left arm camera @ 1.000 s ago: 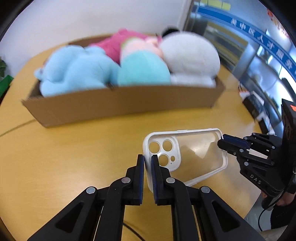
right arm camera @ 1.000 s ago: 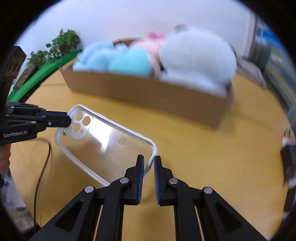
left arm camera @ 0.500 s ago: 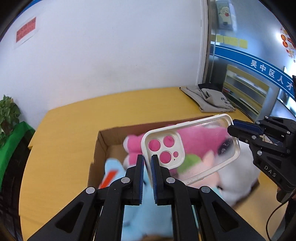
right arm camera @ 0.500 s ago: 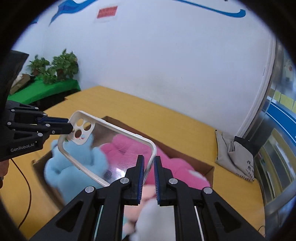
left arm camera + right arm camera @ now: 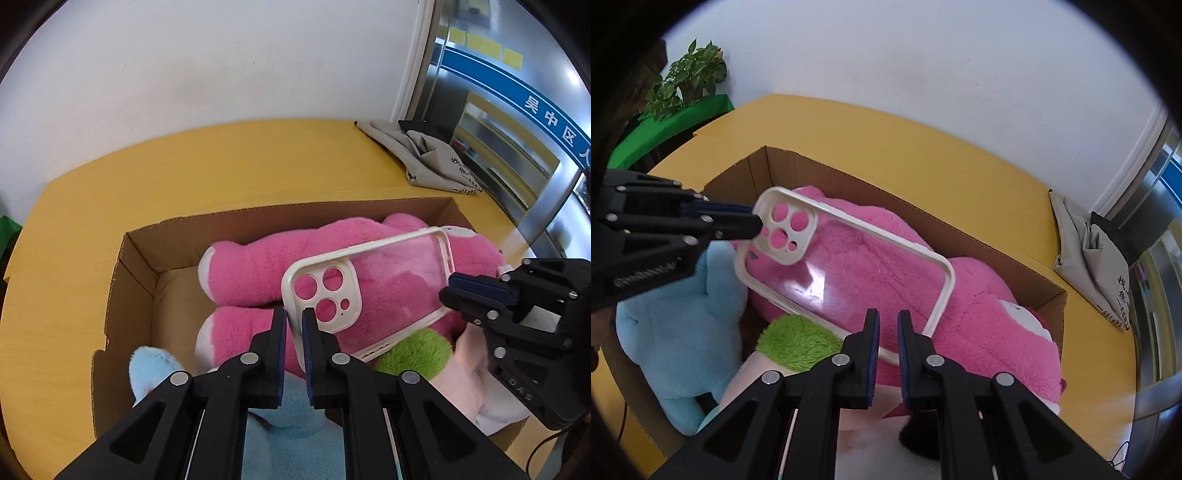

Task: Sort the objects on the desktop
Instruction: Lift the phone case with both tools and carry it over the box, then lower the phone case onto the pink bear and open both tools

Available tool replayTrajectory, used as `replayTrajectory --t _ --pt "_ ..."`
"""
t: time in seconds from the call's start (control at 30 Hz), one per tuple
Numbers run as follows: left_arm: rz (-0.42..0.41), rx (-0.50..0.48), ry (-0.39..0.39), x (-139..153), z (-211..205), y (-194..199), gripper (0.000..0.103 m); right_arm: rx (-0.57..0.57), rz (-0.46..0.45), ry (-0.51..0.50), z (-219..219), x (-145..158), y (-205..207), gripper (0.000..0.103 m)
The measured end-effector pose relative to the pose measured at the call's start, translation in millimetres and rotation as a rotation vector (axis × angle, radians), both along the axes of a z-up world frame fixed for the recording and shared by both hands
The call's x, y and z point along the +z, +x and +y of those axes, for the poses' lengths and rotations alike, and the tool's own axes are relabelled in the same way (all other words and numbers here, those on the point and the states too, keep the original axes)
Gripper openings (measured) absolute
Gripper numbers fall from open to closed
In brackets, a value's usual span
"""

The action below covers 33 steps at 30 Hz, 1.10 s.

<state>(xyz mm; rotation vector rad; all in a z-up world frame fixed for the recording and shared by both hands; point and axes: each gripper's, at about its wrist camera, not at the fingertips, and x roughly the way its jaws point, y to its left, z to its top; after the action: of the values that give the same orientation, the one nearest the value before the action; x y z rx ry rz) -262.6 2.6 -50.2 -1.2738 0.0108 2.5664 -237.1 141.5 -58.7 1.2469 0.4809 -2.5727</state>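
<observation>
A clear phone case [image 5: 373, 291] is held in the air above the cardboard box [image 5: 129, 280], right over the pink plush [image 5: 258, 269]. Its camera-cutout end is clamped in the closed jaws of the left gripper [image 5: 294, 332], and its opposite end in the closed jaws of the right gripper [image 5: 888, 341]. The long axis is thus spanned between both grippers, neither being nearer, and the box's bare floor [image 5: 177, 295] is seen at the left, beside the plush.
</observation>
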Motion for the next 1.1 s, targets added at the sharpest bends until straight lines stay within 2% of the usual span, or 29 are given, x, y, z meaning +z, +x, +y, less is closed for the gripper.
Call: replayTrajectory --t 0.07,0.1,0.13,0.17,0.2,0.23,0.3,0.4,0.53,0.67,0.8,1.0,1.1 --pt "0.019 0.018 0.008 6 -4 6 0.012 -0.002 0.019 -0.03 2 8 7 0.011" --pt "0.035 0.032 0.004 11 -7 10 0.026 -0.002 0.028 -0.042 3 11 9 0.019" --pt "0.05 0.046 0.0 15 -9 14 0.051 -0.004 0.044 -0.056 3 15 13 0.038" --pt "0.076 0.063 -0.003 22 -11 20 0.064 -0.008 0.072 -0.074 5 22 20 0.064" --pt "0.106 0.081 -0.005 29 -14 27 0.08 -0.011 0.101 -0.091 8 28 27 0.076" --pt "0.13 0.098 0.001 36 -18 36 0.085 -0.013 0.129 -0.108 8 34 34 0.081" --pt "0.172 0.13 0.023 51 -25 57 0.087 -0.019 0.182 -0.132 8 45 48 0.081" --pt "0.234 0.155 0.055 65 -38 92 0.103 -0.064 0.278 -0.135 10 57 76 0.081" --pt "0.277 0.198 0.025 65 -42 143 0.103 -0.149 0.338 -0.154 13 53 116 0.081" --pt "0.23 0.221 -0.018 45 -38 178 0.103 -0.198 0.332 -0.176 16 41 148 0.081" --pt "0.205 0.193 -0.05 27 -28 215 0.103 -0.221 0.312 -0.182 25 32 176 0.081" --pt "0.261 0.205 -0.06 26 -11 265 0.103 -0.237 0.308 -0.188 37 28 208 0.081" --pt "0.279 0.218 -0.032 29 -5 280 0.103 -0.246 0.308 -0.165 42 26 219 0.081"
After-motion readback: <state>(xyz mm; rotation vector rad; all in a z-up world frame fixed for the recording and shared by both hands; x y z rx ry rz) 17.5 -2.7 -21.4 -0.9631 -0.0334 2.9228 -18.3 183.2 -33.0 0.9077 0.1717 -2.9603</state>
